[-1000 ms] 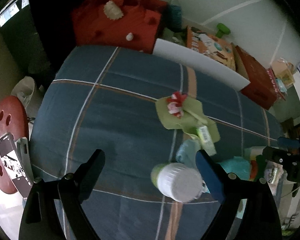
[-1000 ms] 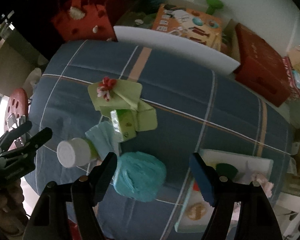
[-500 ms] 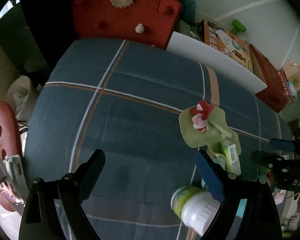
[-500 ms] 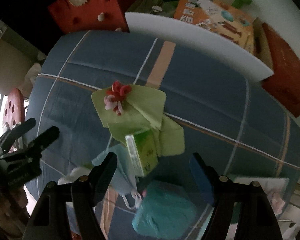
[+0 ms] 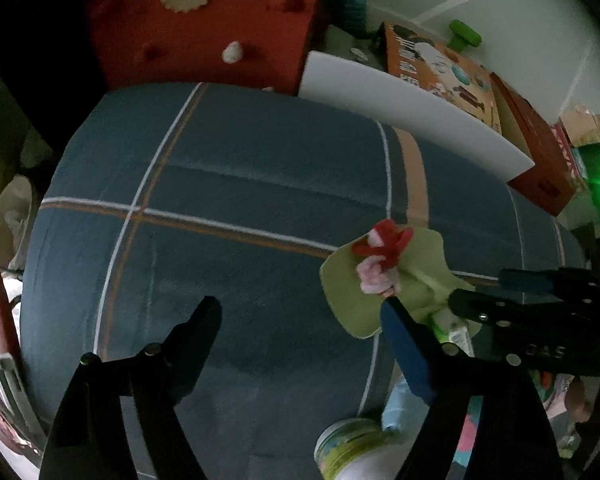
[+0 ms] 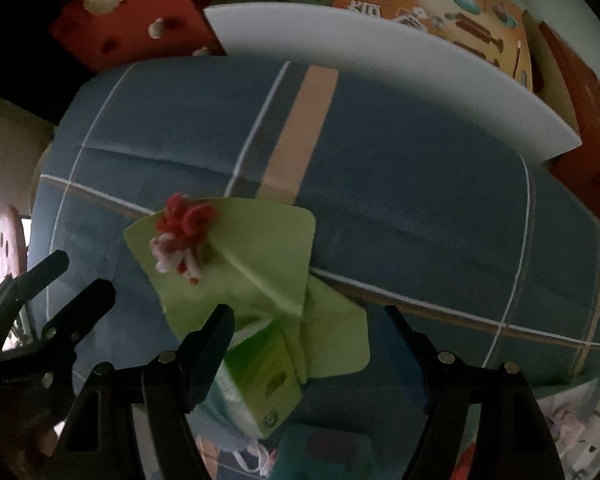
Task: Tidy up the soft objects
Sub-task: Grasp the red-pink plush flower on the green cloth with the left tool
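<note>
Left wrist view: the left gripper [image 5: 300, 320] is closing over bare blue plaid cloth [image 5: 240, 168], nothing between its jaws; the green felt piece [image 5: 416, 280] lies beside — writing on the orange box [image 5: 440, 64] is unreadable. Right wrist view: the right gripper [image 6: 312, 328] hangs wide open above the green tissue pack [image 6: 260, 372], not gripping it; label blurred.

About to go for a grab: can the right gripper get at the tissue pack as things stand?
Probably yes. The right gripper is open right over the tissue pack, nothing above it; only the green cloth overlaps its far end.
</note>
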`<state>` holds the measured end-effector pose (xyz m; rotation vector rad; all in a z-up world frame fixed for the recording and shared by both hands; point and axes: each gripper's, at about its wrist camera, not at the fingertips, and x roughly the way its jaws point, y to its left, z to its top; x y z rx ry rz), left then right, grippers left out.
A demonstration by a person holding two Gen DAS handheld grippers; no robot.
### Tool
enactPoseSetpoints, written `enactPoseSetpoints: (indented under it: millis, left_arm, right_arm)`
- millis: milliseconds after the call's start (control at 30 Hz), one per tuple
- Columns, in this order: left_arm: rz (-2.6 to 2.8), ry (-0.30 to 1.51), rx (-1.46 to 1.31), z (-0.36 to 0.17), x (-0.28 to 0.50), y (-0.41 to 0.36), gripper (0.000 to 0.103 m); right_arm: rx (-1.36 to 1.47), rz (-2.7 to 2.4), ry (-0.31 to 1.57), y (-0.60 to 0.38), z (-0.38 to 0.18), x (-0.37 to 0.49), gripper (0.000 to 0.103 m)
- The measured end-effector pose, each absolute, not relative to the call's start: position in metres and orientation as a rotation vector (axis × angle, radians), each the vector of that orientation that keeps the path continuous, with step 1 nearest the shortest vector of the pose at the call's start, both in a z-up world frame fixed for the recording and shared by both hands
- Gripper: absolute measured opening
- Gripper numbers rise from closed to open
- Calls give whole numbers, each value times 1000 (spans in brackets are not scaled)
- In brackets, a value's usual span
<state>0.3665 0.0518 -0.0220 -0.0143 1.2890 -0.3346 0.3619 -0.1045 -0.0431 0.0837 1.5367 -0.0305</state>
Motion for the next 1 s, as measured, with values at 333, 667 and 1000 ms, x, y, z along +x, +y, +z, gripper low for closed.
enactPoseSetpoints:
  millis: [333, 667, 1000]
  left_arm:
    - [-375, 1295, 38, -21, 368, 21, 72]
    - [-401, 1298, 70, -13, 370, 1, 60]
    - [-408, 1353, 73, -30, 379, -19, 44]
  right_arm:
    - [110, -39, 1553, -125, -60, 362, 77]
    - [105, -50, 1555, -141, -60, 357, 77]
    - [93, -48, 1540, -147, -55, 347, 77]
